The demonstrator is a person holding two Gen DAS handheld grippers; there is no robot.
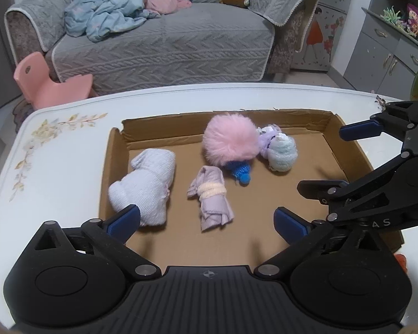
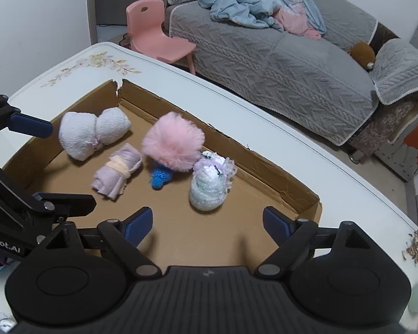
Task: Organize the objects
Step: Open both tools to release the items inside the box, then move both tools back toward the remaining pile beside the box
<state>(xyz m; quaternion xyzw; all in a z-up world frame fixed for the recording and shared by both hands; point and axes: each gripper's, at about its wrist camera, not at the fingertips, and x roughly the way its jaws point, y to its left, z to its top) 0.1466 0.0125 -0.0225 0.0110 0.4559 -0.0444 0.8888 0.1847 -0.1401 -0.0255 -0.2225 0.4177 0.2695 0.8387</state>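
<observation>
A shallow cardboard tray [image 1: 345,153] [image 2: 281,183] lies on the white table. In it are a white rolled cloth [image 1: 145,186] [image 2: 92,133], a lilac roll tied with a cream band [image 1: 210,197] [image 2: 117,174], a pink pompom [image 1: 231,142] [image 2: 172,146] on a blue crochet piece [image 1: 238,171] [image 2: 160,178], and a pale blue and purple roll [image 1: 281,151] [image 2: 209,186]. My left gripper [image 1: 206,220] [image 2: 48,164] hangs open above the tray's near left part, holding nothing. My right gripper [image 2: 207,222] [image 1: 340,160] hangs open above the near right part, also holding nothing.
The white table [image 1: 55,167] [image 2: 348,194] has a flower print at its far left corner and seed husks [image 2: 412,246] at its right edge. Behind it stand a grey sofa [image 1: 167,41] with a blue blanket, a pink child's chair [image 2: 153,30], and grey cabinets [image 1: 387,55].
</observation>
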